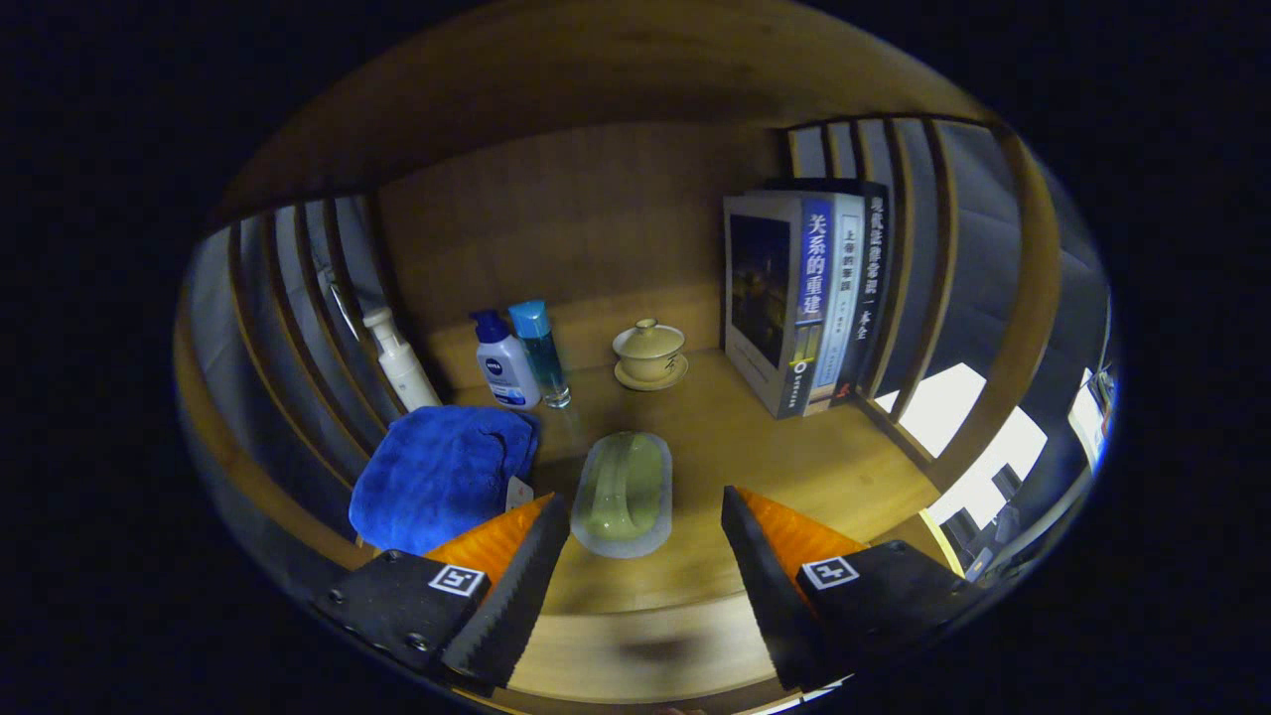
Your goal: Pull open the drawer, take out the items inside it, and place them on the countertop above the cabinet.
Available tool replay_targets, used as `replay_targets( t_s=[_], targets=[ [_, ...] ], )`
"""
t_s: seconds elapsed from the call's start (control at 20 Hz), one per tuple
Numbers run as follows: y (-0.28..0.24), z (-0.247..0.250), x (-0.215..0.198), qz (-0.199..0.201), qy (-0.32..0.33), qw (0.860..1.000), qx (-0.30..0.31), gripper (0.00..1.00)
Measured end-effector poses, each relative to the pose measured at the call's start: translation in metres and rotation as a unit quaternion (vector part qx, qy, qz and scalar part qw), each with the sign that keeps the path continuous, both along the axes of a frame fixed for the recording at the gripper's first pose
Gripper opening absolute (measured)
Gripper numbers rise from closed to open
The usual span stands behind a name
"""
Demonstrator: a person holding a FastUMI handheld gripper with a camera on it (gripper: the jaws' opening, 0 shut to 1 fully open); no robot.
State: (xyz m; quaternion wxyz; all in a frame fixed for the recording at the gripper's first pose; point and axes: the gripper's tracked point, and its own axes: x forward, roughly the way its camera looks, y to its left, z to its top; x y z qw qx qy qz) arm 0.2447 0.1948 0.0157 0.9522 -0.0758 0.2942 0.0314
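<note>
**Fingers spread over the soap dish**

Fingers (645, 541) wide apart, gripping nothing; pale green soap dish (624, 494) lies between them on the tabletop (794, 467), beside a blue cloth (437, 475). Risk, I'd guess: backing out carelessly could nudge it.

The gripper-mounted fisheye camera is looking forward and slightly downward along the gripper (645, 516), whose fingers are standing apart with nothing between them. It is sitting close above the wooden countertop (794, 467), facing the far back panel (576, 218), with slatted sides bending left and right.
</note>
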Motion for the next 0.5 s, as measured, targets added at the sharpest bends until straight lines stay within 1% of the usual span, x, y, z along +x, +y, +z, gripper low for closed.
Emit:
replay_targets(
  t_s=[0.25,0.5],
  targets=[
    [-0.007,0.016,-0.048,0.012,-0.038,0.998,0.042,0.99],
    [-0.018,0.029,-0.089,0.035,-0.105,0.993,0.050,0.99]
  ],
)
